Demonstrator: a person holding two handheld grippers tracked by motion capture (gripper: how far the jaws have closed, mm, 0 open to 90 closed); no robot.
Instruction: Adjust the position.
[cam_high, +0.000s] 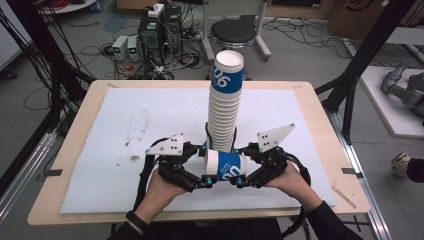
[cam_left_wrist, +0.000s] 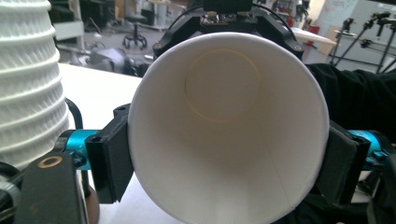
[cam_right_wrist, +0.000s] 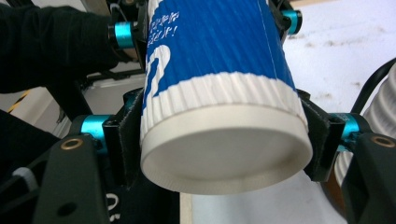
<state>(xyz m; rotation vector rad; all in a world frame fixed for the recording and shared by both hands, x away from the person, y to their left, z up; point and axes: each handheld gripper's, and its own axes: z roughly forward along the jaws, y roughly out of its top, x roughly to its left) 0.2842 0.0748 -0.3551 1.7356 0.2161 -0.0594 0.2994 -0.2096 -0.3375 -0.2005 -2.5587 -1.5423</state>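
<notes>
A blue-and-white paper cup (cam_high: 227, 167) lies on its side above the white mat, held between both grippers in front of a tall stack of the same cups (cam_high: 225, 100). My left gripper (cam_high: 206, 166) is shut on its rim end. In the left gripper view the cup's open mouth (cam_left_wrist: 229, 126) faces the camera, with the pads (cam_left_wrist: 109, 158) pressed against both sides of it. My right gripper (cam_high: 242, 167) is shut on the base end. The right gripper view has the cup's bottom (cam_right_wrist: 219, 154) between the pads (cam_right_wrist: 123, 140).
The white mat (cam_high: 125, 130) covers most of the wooden table (cam_high: 80, 125). The cup stack (cam_left_wrist: 28, 84) stands close behind both grippers (cam_right_wrist: 383, 107). On the floor beyond the table are a stool (cam_high: 232, 32), computer boxes (cam_high: 160, 30) and cables. Black frame posts (cam_high: 365, 55) flank the table.
</notes>
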